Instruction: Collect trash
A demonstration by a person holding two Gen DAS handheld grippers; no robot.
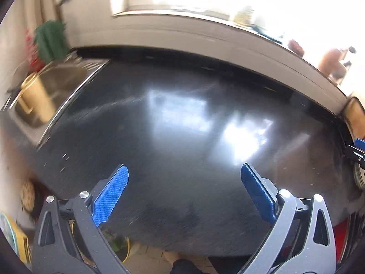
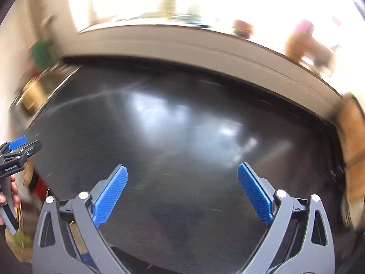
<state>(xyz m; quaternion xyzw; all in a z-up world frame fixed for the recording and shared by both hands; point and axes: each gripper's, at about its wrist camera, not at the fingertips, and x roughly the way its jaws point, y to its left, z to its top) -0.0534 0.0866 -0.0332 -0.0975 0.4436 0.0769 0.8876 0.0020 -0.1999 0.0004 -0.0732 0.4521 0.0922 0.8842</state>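
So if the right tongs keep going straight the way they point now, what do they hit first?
Most likely the bare black countertop. The right tongs stand open and empty, angled down at it, with nothing visible in between; blur leaves depth unclear.

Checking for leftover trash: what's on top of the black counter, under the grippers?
The black counter shows only window glare and blur streaks. Both the left gripper and right gripper are open and empty. The near edge is covered by the gripper frames.
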